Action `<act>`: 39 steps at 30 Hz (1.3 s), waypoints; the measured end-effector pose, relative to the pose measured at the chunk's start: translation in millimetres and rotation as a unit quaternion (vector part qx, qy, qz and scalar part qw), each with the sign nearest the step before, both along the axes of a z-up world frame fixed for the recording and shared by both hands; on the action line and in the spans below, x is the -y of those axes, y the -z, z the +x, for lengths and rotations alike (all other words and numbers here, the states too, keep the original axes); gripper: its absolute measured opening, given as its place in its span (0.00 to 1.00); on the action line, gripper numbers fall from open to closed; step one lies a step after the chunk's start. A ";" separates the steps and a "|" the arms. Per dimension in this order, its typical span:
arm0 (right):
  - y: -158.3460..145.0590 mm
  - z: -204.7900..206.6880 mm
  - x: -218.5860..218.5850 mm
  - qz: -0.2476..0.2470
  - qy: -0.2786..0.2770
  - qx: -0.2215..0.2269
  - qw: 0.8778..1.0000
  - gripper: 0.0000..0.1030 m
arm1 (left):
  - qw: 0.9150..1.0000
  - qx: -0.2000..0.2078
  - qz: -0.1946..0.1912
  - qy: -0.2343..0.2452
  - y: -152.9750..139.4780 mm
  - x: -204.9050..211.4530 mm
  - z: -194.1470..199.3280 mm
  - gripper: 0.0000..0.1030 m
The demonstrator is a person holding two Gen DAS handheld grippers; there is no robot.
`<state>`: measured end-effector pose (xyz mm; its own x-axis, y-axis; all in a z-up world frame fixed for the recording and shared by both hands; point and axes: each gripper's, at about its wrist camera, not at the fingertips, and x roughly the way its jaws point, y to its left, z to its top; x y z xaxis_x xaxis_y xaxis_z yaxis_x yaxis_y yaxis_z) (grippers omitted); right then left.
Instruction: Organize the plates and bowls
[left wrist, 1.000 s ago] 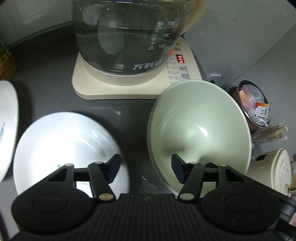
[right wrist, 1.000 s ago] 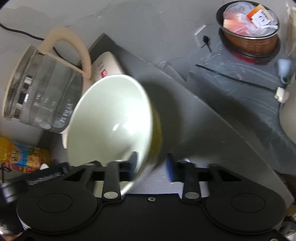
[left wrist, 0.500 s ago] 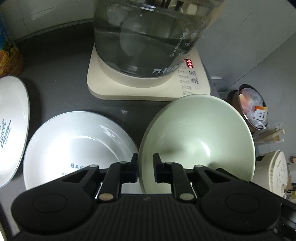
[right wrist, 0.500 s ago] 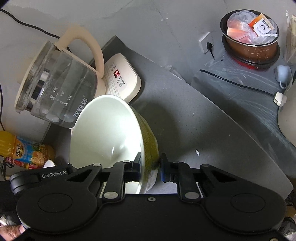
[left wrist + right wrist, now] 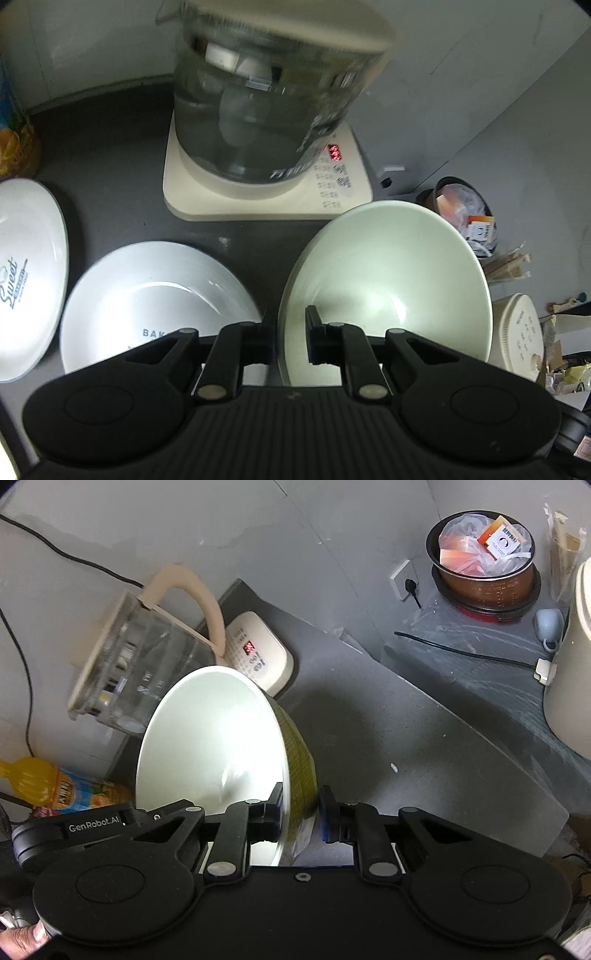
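Observation:
A pale green bowl (image 5: 388, 280) with a yellow-green patterned outside (image 5: 301, 760) is held tilted above the dark counter. My left gripper (image 5: 290, 338) is shut on the bowl's near-left rim, one finger inside and one outside. My right gripper (image 5: 299, 818) is shut on the bowl's rim from the other side. A white plate (image 5: 155, 295) marked "BAK" lies on the counter left of the bowl. A second white plate (image 5: 26, 273) marked "Sweet" lies at the far left edge.
A glass kettle (image 5: 266, 99) stands on a cream base (image 5: 266, 195) behind the dishes; it also shows in the right wrist view (image 5: 147, 661). An orange juice bottle (image 5: 62, 786) is at the left. A pot with packets (image 5: 484, 561) and a white appliance (image 5: 521, 336) are at the right.
The left gripper closed from open onto the bowl's rim. Both grippers have lifted the bowl away from the counter, and the views have pulled back from the kettle.

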<state>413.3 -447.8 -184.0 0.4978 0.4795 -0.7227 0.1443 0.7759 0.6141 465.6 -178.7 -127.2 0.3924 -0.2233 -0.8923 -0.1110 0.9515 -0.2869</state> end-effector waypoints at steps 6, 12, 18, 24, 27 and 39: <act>-19.2 -13.2 -3.2 0.004 0.007 0.012 1.000 0.17 | 1.000 0.015 -0.004 0.009 -23.3 -5.8 -8.4 0.13; -31.7 -29.9 -9.1 0.006 0.015 0.014 1.000 0.17 | 1.000 0.020 -0.006 0.021 -37.9 -14.2 -21.9 0.13; -39.4 -48.3 -16.3 0.005 0.023 0.015 1.000 0.18 | 0.999 0.021 -0.006 0.034 -43.6 -20.6 -34.4 0.14; -43.8 -68.8 -23.0 0.003 0.033 0.013 0.999 0.18 | 0.998 0.019 -0.008 0.052 -46.4 -25.4 -51.8 0.14; -43.8 -81.7 -23.9 0.001 0.040 0.010 0.999 0.18 | 0.998 0.017 -0.009 0.060 -46.6 -26.2 -62.8 0.14; -39.8 -120.1 -30.2 -0.008 0.059 -0.005 0.998 0.18 | 0.996 0.004 -0.014 0.086 -38.3 -32.9 -95.6 0.14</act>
